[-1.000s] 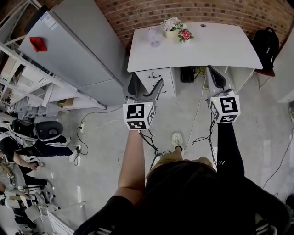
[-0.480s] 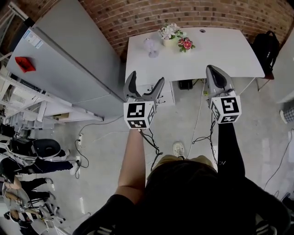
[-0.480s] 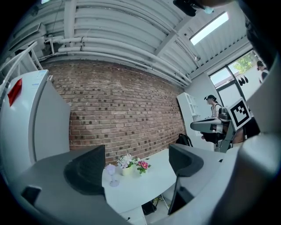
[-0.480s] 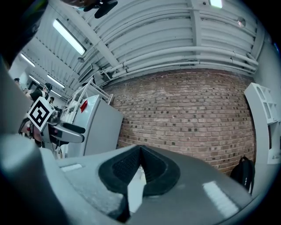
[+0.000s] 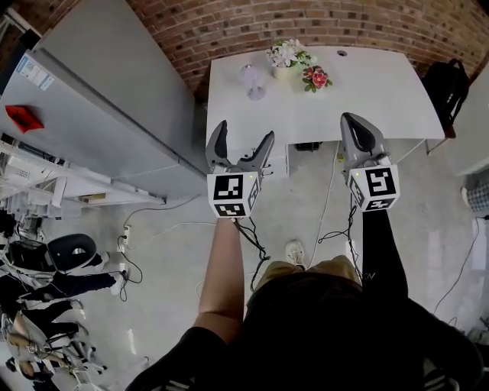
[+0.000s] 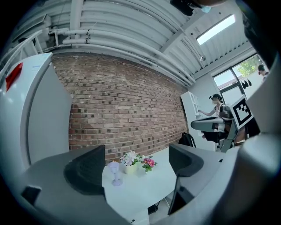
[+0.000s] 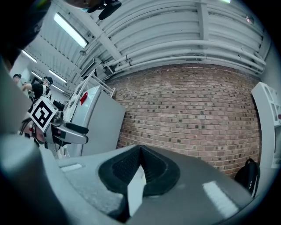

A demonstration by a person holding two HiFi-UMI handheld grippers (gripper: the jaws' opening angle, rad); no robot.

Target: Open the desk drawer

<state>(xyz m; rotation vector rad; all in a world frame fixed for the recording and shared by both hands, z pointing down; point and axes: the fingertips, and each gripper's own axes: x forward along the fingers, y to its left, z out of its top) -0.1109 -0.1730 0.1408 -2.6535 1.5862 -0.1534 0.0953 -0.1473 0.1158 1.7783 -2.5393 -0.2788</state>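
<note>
The person had stepped closer to the white desk [image 5: 367,92], both grippers now at its front edge. The left gripper [image 5: 243,134] was spread wide and empty, and the right gripper [image 5: 355,122] was pressed together on nothing. The drawer [image 5: 280,159], under the desk's left side, looked closed and untouched.

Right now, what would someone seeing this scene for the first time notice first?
Two handheld grippers with square-marked cubes stand out in the foreground: the left gripper has its jaws apart, the right gripper has its jaws together, and neither holds anything. Just beyond them a white desk stands against a brick wall, with flower pots and a stemmed glass near its back edge.
</note>
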